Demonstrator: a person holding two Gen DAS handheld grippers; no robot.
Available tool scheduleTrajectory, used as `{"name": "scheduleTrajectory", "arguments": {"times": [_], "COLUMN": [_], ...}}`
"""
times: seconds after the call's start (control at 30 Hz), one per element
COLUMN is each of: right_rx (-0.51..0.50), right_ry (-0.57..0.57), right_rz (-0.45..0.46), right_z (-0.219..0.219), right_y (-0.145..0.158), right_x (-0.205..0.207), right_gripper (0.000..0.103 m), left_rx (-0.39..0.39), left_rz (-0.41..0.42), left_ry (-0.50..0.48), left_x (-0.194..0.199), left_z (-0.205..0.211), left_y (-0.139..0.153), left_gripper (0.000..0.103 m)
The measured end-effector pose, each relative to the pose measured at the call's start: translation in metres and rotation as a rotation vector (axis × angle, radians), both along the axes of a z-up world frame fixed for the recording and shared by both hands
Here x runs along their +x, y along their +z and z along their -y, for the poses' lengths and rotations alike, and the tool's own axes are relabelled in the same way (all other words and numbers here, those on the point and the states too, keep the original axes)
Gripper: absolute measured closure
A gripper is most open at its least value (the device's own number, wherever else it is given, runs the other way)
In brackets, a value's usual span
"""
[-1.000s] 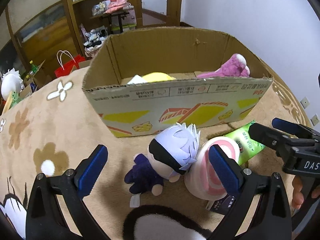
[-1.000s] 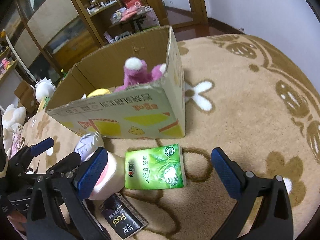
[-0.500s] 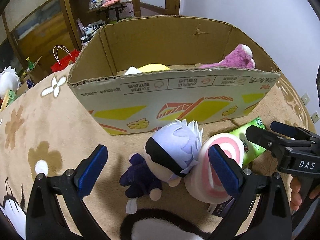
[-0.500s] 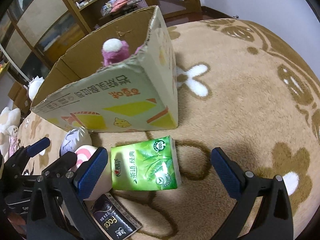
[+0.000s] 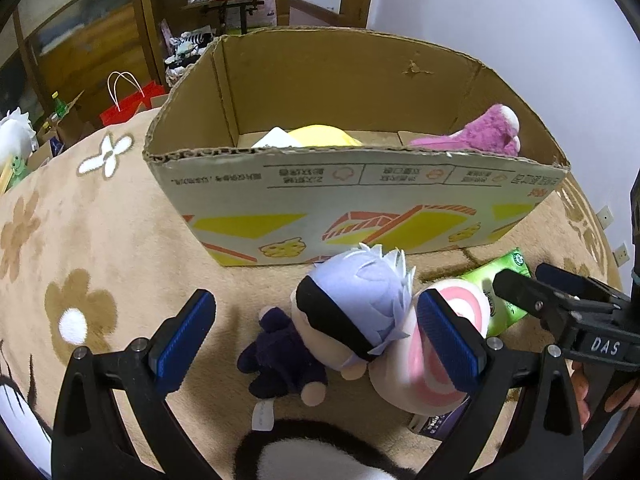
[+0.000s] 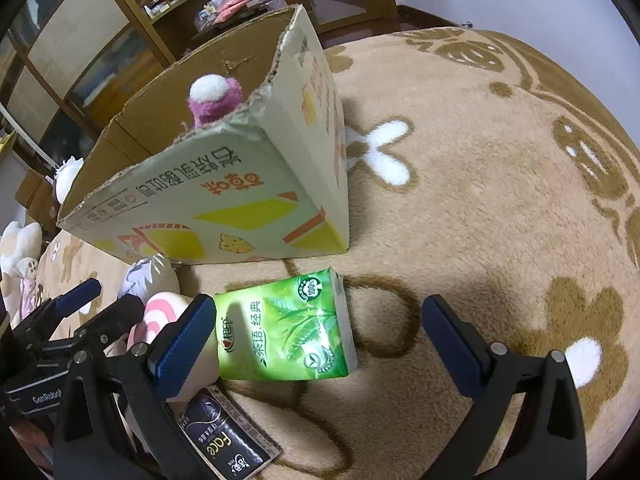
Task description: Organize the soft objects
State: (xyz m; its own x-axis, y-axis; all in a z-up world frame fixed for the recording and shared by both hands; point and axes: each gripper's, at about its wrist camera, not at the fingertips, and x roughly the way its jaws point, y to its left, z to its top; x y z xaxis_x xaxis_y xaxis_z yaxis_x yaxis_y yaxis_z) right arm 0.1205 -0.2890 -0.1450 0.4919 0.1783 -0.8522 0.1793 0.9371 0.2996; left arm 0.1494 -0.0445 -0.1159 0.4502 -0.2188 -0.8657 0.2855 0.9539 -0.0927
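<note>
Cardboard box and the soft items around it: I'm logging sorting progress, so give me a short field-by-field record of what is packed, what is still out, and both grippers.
container: cardboard box, open top, on the carpet
inside box: pink plush, yellow plush
outside, in front of box: white-haired doll, pink swirl plush, green tissue pack, dark packet
left gripper: open, the doll between its fingers
right gripper: open, the tissue pack between its fingers
contact: neither closed on anything

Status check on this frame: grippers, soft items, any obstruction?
Left gripper open over white-haired plush doll. Right gripper open over green tissue pack. Nothing held. Cardboard box open-topped; pink swirl plush crowds the doll.
</note>
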Motion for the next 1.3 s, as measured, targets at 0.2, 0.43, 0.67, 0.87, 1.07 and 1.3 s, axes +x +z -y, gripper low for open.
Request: {"name": "scheduleTrajectory", "arguments": {"times": [0.2, 0.43, 0.67, 0.87, 1.07, 1.3], "right_rx": [-0.021, -0.052, -0.121, -0.143, -0.151, -0.163], "right_ry": [0.067, 0.102, 0.174, 0.194, 0.212, 0.216], "right_rz": [-0.019, -0.039, -0.083, -0.07, -0.06, -0.058], "right_z": [-0.014, -0.022, -0.041, -0.049, -0.056, -0.056], "right_y": [-0.003, -0.005, -0.01, -0.011, -0.011, -0.012], "right_x": [0.0, -0.001, -0.006, -0.003, 0.001, -0.001], "right_gripper": [0.0, 0.0, 0.0, 0.005, 0.011, 0.023], "left_rx": [-0.002, -0.018, -0.007, -0.069, -0.117, -0.104], "left_rz": [-0.033, -0.067, -0.066, -0.114, -0.141, -0.128], "left_ry": [-0.001, 0.007, 0.003, -0.016, -0.028, -0.001], "left_x": [0.008, 0.015, 0.023, 0.027, 0.027, 0.021], "left_z": [-0.002, -0.007, -0.008, -0.007, -0.004, -0.001], "left_y": [-0.007, -0.018, -0.024, -0.03, -0.034, -0.026], "left_gripper": [0.003, 0.001, 0.006, 0.028, 0.042, 0.043]}}
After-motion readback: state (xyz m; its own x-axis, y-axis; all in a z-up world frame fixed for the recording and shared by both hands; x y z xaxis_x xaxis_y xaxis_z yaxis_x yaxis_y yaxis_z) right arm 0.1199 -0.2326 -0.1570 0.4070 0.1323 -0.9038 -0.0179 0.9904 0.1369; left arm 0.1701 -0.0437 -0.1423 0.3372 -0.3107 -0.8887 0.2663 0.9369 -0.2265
